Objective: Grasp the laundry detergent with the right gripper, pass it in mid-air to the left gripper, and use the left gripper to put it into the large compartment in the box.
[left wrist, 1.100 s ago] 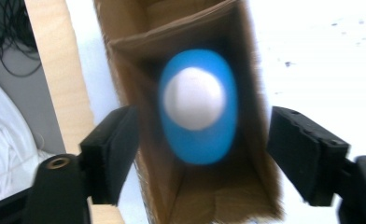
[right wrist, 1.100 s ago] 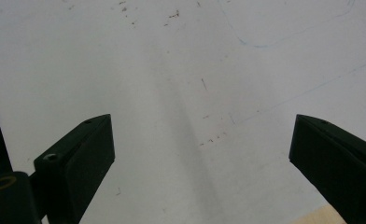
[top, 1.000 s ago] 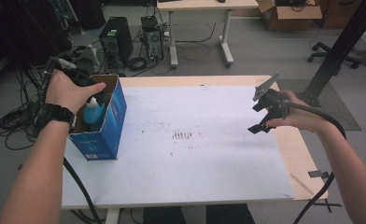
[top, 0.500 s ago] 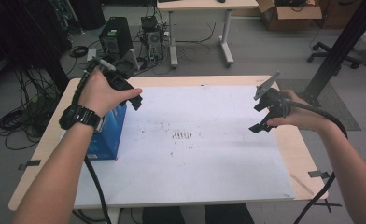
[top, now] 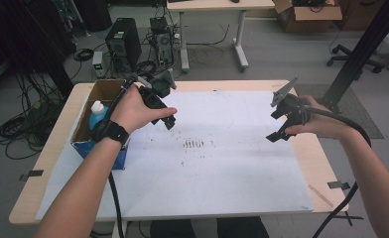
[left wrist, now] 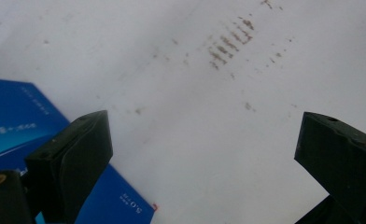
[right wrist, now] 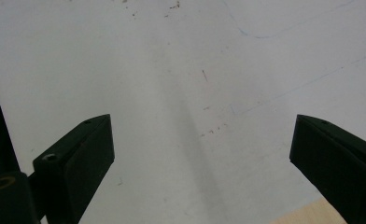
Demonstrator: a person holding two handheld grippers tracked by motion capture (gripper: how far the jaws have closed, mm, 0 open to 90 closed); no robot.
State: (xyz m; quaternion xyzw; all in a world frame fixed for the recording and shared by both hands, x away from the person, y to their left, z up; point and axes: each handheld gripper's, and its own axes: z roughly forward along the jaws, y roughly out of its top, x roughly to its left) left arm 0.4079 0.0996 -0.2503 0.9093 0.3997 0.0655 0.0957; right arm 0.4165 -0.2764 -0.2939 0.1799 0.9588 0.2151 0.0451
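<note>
Just beside the blue box (top: 99, 130), left tool (top: 168, 120) spread wide, holding nothing. Right tool (top: 277, 130) spread too. Next, probably reach in for the bottle (top: 97, 114).

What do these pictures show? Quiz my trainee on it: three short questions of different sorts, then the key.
1. True or false: the left tongs are gripping the bottle.
2. Where is the bottle? A: in the blue box. B: on the floor. C: on a chair.
3. Fill in: the right tongs hang over the white sheet with jaws ____.

Key: 1 false; 2 A; 3 open.
</note>
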